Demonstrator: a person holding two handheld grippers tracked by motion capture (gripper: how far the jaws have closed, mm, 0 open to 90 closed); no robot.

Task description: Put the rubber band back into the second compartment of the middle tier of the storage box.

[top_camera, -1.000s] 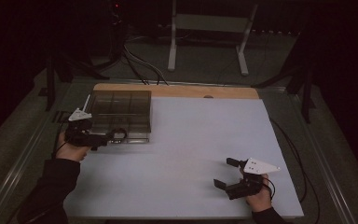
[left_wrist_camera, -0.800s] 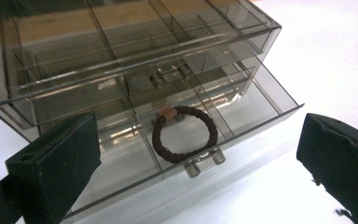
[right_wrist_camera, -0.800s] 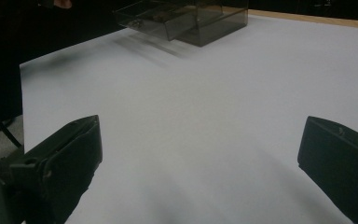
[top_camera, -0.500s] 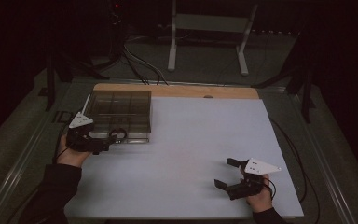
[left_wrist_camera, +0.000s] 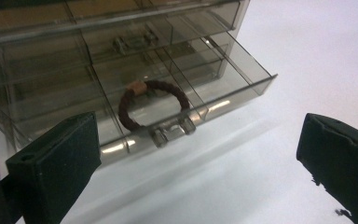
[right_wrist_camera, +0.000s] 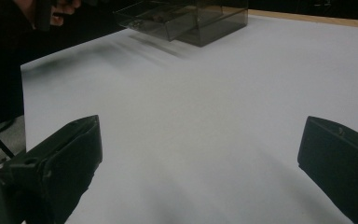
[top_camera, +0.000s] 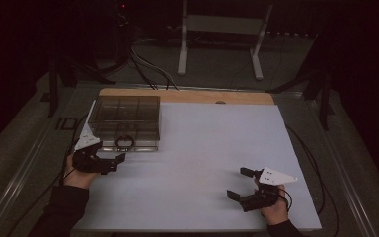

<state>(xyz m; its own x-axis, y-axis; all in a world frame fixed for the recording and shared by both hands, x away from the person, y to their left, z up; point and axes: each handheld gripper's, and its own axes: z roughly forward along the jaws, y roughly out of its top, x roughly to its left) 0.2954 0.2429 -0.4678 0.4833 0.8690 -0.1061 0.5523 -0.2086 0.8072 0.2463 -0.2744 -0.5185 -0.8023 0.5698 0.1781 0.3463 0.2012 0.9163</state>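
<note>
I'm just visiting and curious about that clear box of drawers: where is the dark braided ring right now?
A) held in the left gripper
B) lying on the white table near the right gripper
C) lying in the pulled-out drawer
C: the braided ring lies in a compartment of the pulled-out drawer, while the left gripper is open and apart from it.

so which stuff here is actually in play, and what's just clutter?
In play:
- smoky clear drawer box
- its open drawer
- dark braided ring lying in the drawer
- left claw, open, nearest the drawer

Just around:
- right claw, open over bare table
- white stand behind
- floor cables
</note>
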